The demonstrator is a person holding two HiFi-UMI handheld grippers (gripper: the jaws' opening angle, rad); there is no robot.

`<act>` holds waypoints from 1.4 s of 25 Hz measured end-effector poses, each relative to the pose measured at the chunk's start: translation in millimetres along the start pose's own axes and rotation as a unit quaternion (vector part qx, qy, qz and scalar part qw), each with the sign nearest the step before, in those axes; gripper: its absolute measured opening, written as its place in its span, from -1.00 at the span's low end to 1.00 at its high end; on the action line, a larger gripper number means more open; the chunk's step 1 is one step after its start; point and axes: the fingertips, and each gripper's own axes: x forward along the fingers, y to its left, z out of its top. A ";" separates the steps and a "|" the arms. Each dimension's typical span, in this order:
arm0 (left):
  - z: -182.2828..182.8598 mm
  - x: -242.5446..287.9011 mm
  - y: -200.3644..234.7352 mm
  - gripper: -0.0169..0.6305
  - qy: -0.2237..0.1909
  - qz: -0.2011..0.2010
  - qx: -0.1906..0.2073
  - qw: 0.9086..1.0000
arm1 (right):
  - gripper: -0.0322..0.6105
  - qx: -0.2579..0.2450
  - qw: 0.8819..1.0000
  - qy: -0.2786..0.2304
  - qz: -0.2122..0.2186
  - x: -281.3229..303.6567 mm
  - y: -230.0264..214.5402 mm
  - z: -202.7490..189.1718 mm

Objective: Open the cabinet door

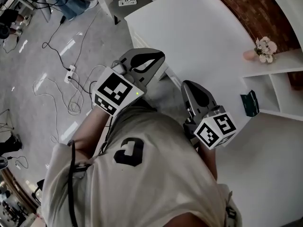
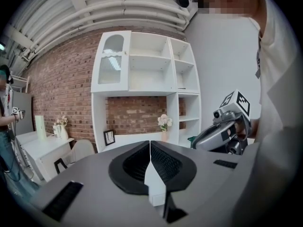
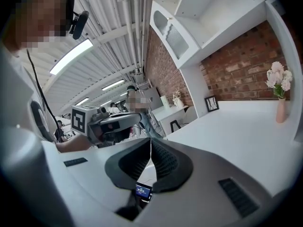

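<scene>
Jaws of both the left gripper point(image 2: 150, 150) and the right gripper point(image 3: 151, 148) meet tip to tip, holding nothing. Only the gripper views show the cabinet door point(image 2: 111, 60), closed at eleven o'clock on the white shelf unit point(image 2: 147, 79). The head view catches just its lower shelves at three o'clock, below the flowers point(image 1: 265, 48).

Beyond the left jaws, a flower vase point(image 2: 164, 125) slightly right and a picture frame point(image 2: 109, 137) left stand on the white surface point(image 2: 135, 137).

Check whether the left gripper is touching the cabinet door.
Apart. The left gripper view shows the left gripper shut on nothing, the cabinet door far across the room.
</scene>
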 end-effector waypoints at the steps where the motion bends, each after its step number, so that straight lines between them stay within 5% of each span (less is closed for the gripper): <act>1: -0.4 -0.8 10.5 -0.88 -0.001 0.010 -0.001 1.000 | -0.81 0.001 1.000 0.003 -0.002 3.6 -2.0 0.7; 6: -7.1 -6.1 57.9 -0.88 0.001 0.034 -0.018 0.999 | -0.81 0.001 1.000 0.015 -0.007 29.9 -5.9 5.2; 27: -18.8 56.9 110.3 -0.88 0.010 -0.091 -0.016 0.996 | -0.81 0.034 0.994 0.011 -0.099 96.7 -46.5 30.5; 35: -24.4 57.8 139.6 -0.88 0.004 -0.111 -0.021 0.994 | -0.81 0.034 0.992 0.010 -0.123 126.6 -49.1 40.6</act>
